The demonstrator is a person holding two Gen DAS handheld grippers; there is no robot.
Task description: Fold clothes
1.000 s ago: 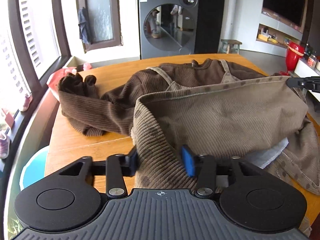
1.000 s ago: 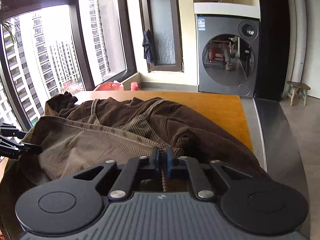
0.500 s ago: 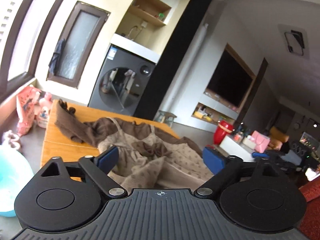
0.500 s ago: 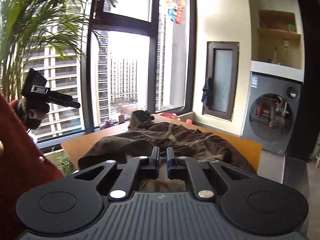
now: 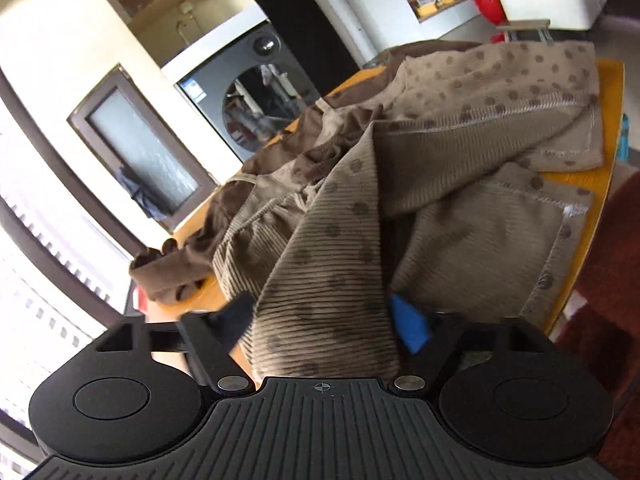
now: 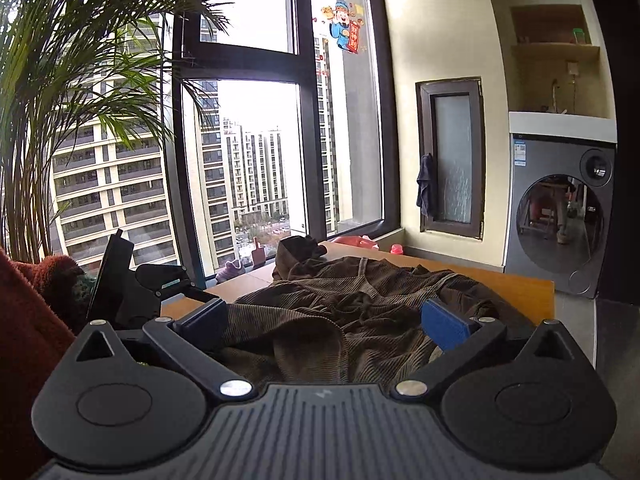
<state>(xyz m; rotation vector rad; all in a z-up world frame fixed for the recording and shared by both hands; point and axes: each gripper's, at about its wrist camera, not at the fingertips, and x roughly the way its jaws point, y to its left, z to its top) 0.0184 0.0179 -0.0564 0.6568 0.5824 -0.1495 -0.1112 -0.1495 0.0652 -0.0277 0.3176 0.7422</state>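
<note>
Left wrist view: the left gripper point(image 5: 324, 320) is closing its jaws around a thick fold of tan, dotted corduroy garment point(image 5: 332, 264). The fold is filling the gap between both pads, and the jaws have just been narrowing to about half width. Beyond them the garment is spreading over a wooden table point(image 5: 576, 176).

Right wrist view: the right gripper point(image 6: 324, 320) is standing with jaws spread fully wide, having just been opening, gripping nothing. The garment point(image 6: 360, 304) is lying ahead of and below the jaws.
</note>
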